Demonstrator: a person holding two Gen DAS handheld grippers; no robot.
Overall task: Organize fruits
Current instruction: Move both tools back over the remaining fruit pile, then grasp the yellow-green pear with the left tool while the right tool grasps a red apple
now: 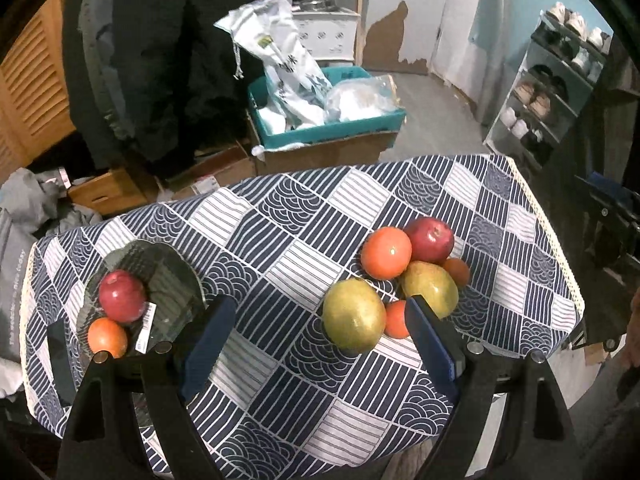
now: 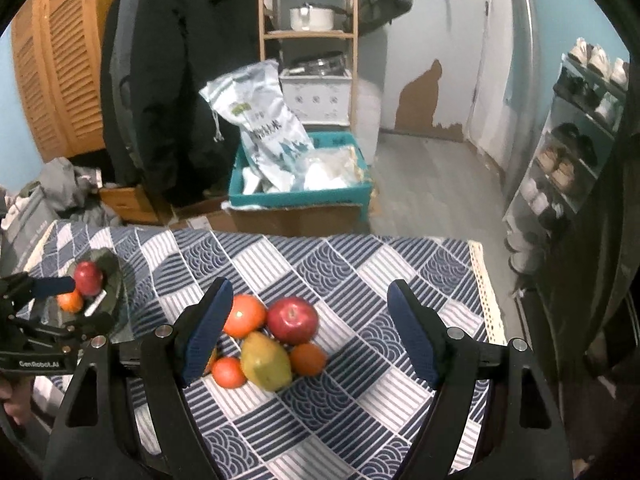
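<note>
Two pieces of fruit already sit on the dark glass plate (image 1: pixel 176 280) at the left of the tabletop (image 1: pixel 280 248): a red apple (image 1: pixel 122 296) and, just in front of it, a small orange (image 1: pixel 107 337), with a white tag lying beside them. My left gripper (image 1: pixel 320 322) hangs above the patterned cloth with its jaws spread wide and nothing between them. To its right I see the loose pile: two green pears (image 1: pixel 354 315), a big orange (image 1: pixel 386 253) touching a second red apple (image 1: pixel 430 240), and smaller oranges tucked among them. My right gripper (image 2: pixel 310 324) hovers over that pile, also wide open and holding nothing.
</note>
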